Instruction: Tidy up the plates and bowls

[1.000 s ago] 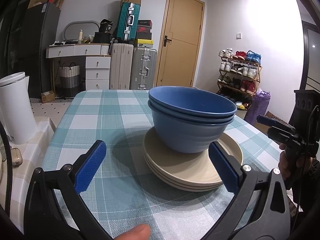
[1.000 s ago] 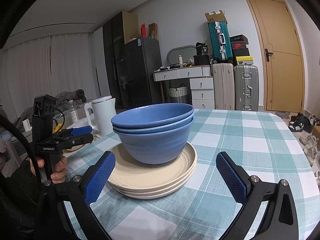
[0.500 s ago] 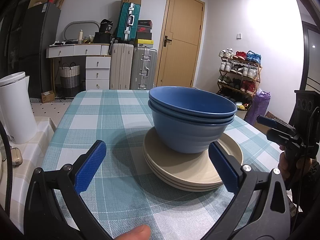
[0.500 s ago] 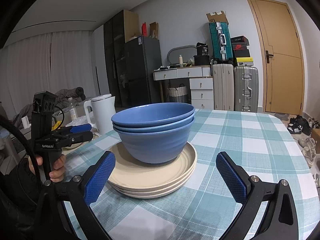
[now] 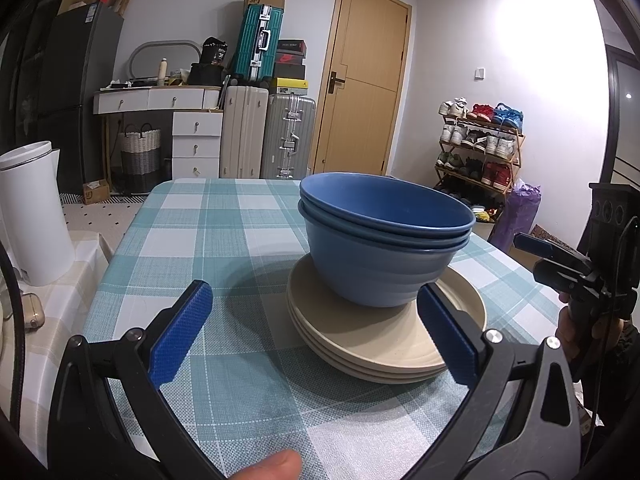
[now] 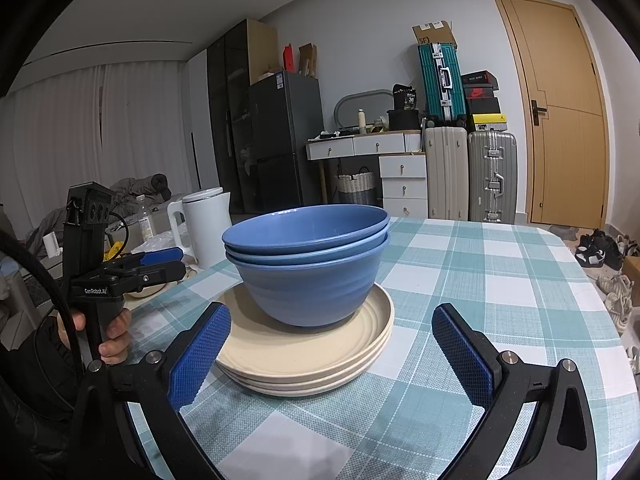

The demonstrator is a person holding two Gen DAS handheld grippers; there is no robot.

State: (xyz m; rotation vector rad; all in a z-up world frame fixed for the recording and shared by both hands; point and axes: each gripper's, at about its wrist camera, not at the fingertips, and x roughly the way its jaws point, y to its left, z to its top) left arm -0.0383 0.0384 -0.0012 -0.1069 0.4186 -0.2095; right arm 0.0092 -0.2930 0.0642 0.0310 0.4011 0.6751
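Observation:
A stack of three blue bowls (image 5: 380,244) stands nested on a stack of three beige plates (image 5: 360,344) on the checked tablecloth. My left gripper (image 5: 316,336) is open and empty, a little short of the plates. My right gripper (image 6: 332,356) is open and empty, its fingers on either side of the plates' near rim without touching. The bowls (image 6: 312,260) and plates (image 6: 312,356) also show in the right wrist view. Each gripper appears in the other's view: the right one (image 5: 560,260) and the left one (image 6: 160,264).
A white kettle (image 5: 32,216) stands on a side surface left of the table (image 5: 192,240). Suitcases (image 5: 268,132), a drawer unit, a door and a shoe rack (image 5: 480,148) line the far wall. The table's edge curves at the right (image 6: 600,320).

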